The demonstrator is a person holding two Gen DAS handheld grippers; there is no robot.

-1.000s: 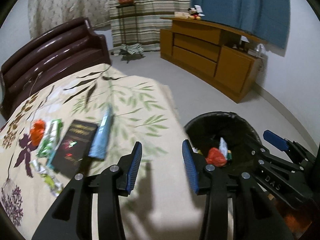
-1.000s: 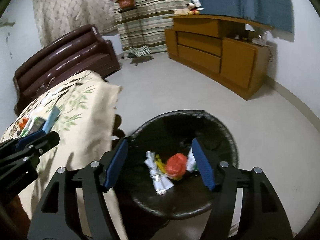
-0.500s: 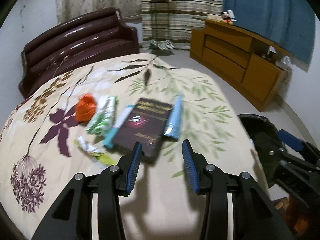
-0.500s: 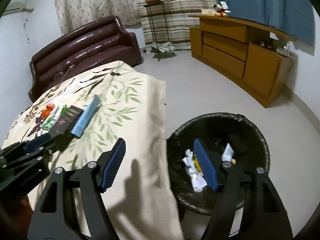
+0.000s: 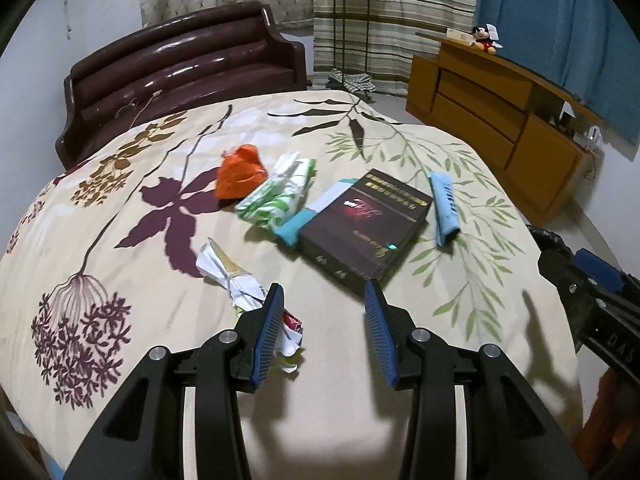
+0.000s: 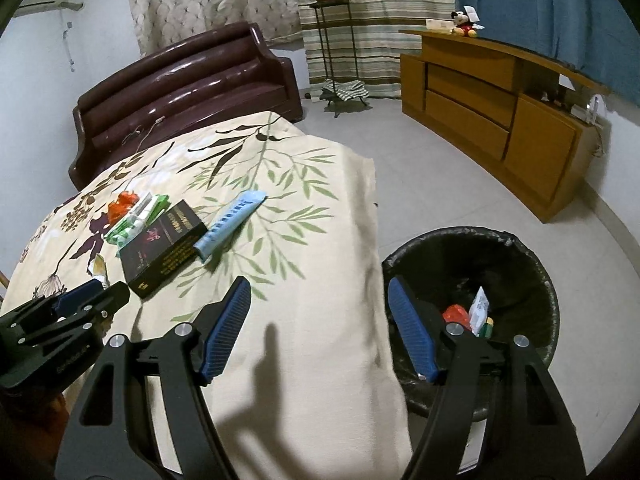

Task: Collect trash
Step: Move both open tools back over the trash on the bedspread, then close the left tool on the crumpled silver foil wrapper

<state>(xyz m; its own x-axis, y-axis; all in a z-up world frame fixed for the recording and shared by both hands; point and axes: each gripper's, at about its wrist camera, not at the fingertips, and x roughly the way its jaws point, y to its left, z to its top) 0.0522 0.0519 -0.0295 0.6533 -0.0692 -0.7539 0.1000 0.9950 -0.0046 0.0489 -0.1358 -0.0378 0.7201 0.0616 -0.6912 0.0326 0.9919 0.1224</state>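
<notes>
Both empty, wide open: left hand-held gripper [image 5: 324,332] beside crumpled wrapper [image 5: 232,276]; right hand-held gripper [image 6: 320,328].

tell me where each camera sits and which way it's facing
Left wrist: on the left gripper, open, above the bedspread, facing the headboard over the book and crumpled paper; the right gripper shows at the right edge.
Right wrist: on the right gripper, open, over the bed's edge, with the trash bin at right; the left gripper shows lower left.
Shared: book, bedspread, headboard.
</notes>
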